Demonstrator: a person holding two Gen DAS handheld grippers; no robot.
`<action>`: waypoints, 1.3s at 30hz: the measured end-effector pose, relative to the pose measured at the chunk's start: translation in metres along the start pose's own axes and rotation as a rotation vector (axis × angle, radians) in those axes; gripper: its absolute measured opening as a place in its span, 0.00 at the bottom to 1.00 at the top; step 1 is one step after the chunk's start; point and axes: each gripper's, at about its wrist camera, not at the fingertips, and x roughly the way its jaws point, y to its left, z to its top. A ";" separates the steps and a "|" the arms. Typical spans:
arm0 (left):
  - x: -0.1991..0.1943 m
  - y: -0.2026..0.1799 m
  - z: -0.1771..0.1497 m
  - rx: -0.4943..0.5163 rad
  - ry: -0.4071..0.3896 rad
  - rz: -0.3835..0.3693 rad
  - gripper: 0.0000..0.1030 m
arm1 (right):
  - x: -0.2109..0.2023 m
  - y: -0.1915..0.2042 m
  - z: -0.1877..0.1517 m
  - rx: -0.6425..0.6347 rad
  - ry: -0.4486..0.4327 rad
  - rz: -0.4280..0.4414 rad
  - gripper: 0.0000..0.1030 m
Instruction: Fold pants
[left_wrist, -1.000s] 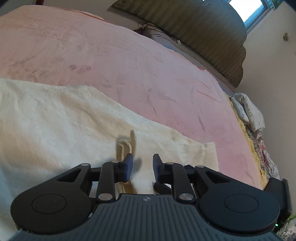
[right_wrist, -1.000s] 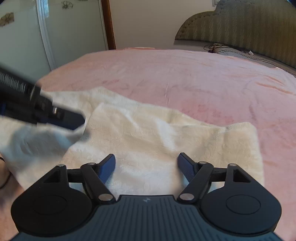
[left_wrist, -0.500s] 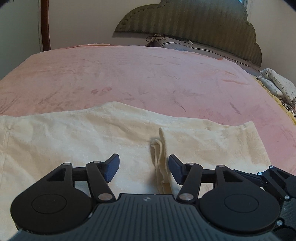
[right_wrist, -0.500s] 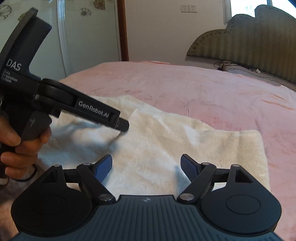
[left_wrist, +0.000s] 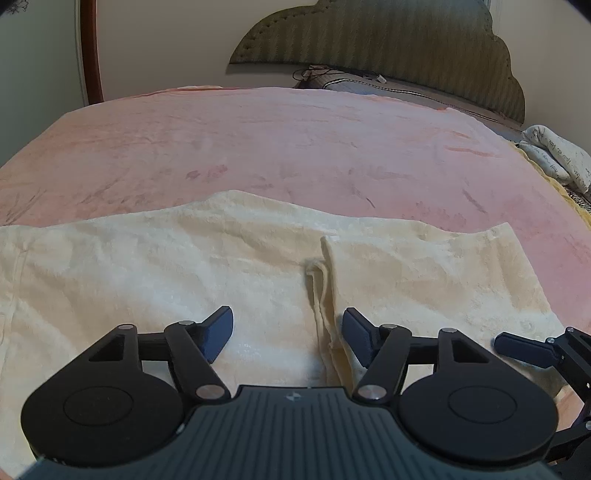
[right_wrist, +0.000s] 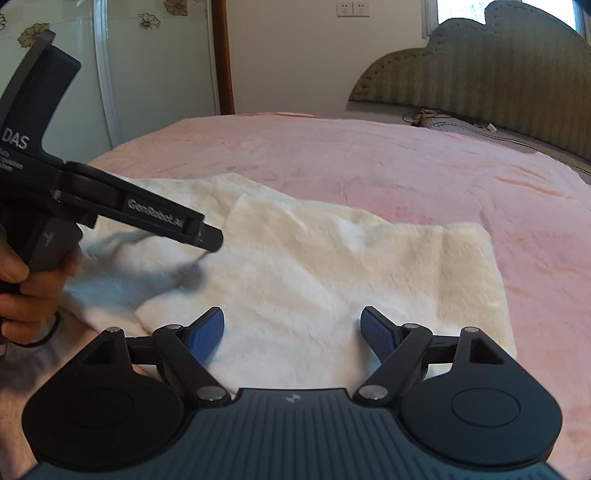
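**Both grippers spread above cream pants on the bed**

Fingers (left_wrist: 221, 328) of the left gripper (left_wrist: 287, 334) stand spread wide with nothing between them, poised over the pants (left_wrist: 184, 273). Those of the right gripper (right_wrist: 292, 332) are spread just as wide and hold nothing either.

Cream and fuzzy, the pants lie flat on the pink bed (left_wrist: 295, 147), along its near side. In the left wrist view one layer is folded over another: its edge runs from the middle of the cloth down toward the camera, with a thin cord or seam strip (left_wrist: 314, 284) just beside it, and the left gripper sits straddling the near end of that edge. The right gripper's tip shows at the right border of this view, over the cloth's near right corner.

From the right wrist view the left gripper (right_wrist: 212, 238) comes in from the left, held in the person's left hand (right_wrist: 26, 291), its tip over the pants near the folded edge, casting a shadow on the cloth. Whether it touches cannot be told.

A green padded headboard (right_wrist: 480, 74) stands at the far end of the bed.
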 end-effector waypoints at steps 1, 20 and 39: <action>0.000 0.000 0.000 0.003 0.000 0.002 0.68 | 0.002 -0.001 -0.002 0.008 0.001 0.004 0.79; 0.019 0.018 0.018 -0.147 0.046 -0.144 0.67 | 0.006 -0.003 0.007 0.023 -0.031 -0.013 0.81; 0.033 0.002 0.024 -0.092 -0.009 -0.146 0.11 | 0.020 0.012 0.008 0.020 -0.029 -0.003 0.83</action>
